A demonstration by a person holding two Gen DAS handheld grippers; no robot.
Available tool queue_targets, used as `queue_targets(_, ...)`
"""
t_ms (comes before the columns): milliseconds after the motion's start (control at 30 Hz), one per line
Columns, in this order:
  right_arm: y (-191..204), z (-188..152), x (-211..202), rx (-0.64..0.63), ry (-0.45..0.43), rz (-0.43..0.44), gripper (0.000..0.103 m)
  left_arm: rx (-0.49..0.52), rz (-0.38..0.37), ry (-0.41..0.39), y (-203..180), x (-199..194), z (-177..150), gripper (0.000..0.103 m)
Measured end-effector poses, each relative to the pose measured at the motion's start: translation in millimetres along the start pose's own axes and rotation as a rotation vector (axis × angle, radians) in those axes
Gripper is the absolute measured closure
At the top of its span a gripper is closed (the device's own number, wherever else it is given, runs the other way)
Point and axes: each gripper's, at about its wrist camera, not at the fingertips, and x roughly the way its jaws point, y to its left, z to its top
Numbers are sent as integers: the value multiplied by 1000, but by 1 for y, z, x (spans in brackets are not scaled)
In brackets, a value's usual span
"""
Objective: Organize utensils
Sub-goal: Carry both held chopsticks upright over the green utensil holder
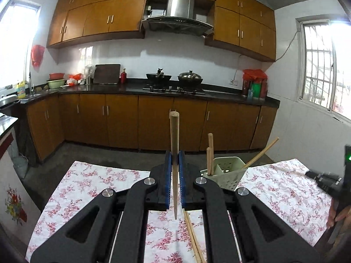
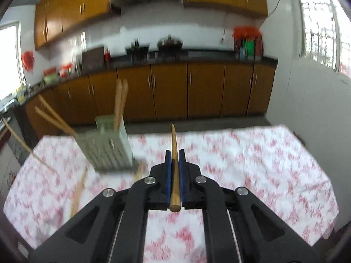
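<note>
- The left gripper [image 1: 174, 155] pinches a wooden chopstick [image 1: 174, 144] upright at frame centre, blunt end up, tapered tip down over the floral tablecloth [image 1: 87, 182].
- The right gripper [image 2: 174, 155] is clamped on a second chopstick [image 2: 174, 171], long axis running away from the camera, pointed tip far, thick end near.
- Both sticks are plain light-brown wood, round and tapering.
- The left view is sharp: a pale green perforated holder [image 1: 228, 173], right of centre, holds more sticks; loose chopsticks [image 1: 193, 236] lie on the cloth at bottom centre.
- The right view is blurred; the holder [image 2: 105, 146] sits left of centre.
</note>
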Motion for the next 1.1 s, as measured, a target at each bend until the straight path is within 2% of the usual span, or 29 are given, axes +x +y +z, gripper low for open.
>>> queue_targets(100,-6,-12,9,46,38,24,95,1,-2,9,-3,2,-2,96)
queue_targets(600,-12,-21,20,64,49,22,95,4,17,25,-4,2,-5,96)
queue_targets(733,-14,-12,7,84,-15,36,95,-2,10,20,-4,0,-3,96)
queue_targets(900,-13,23,-39,69,-179,90,95,4,-22,-15,-10,-9,10,96)
queue_targets(1100,-1,69,-92,72,-326,247,95,-3,-97,-76,-31,-16,34,96)
